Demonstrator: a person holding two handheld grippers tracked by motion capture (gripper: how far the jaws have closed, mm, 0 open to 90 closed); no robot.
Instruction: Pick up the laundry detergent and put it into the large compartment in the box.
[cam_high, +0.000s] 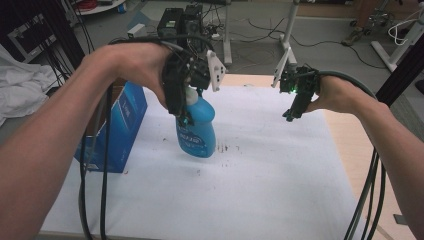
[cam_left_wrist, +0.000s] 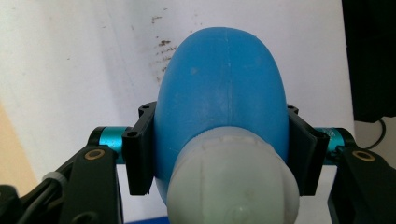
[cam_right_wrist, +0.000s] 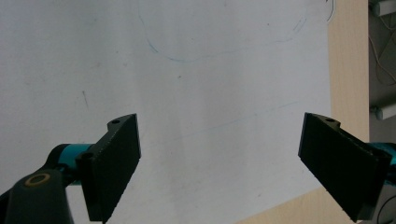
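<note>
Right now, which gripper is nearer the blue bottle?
Left. The left gripper is shut on the blue bottle, gripping just below its white cap. The right gripper hangs open over the white sheet, well off to the bottle's right.

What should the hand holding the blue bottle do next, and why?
Probably carry it a little toward the blue box at its side. The left gripper is shut on the blue bottle, which hangs tilted above the white table cover, while the right gripper waits open with nothing in it.
</note>
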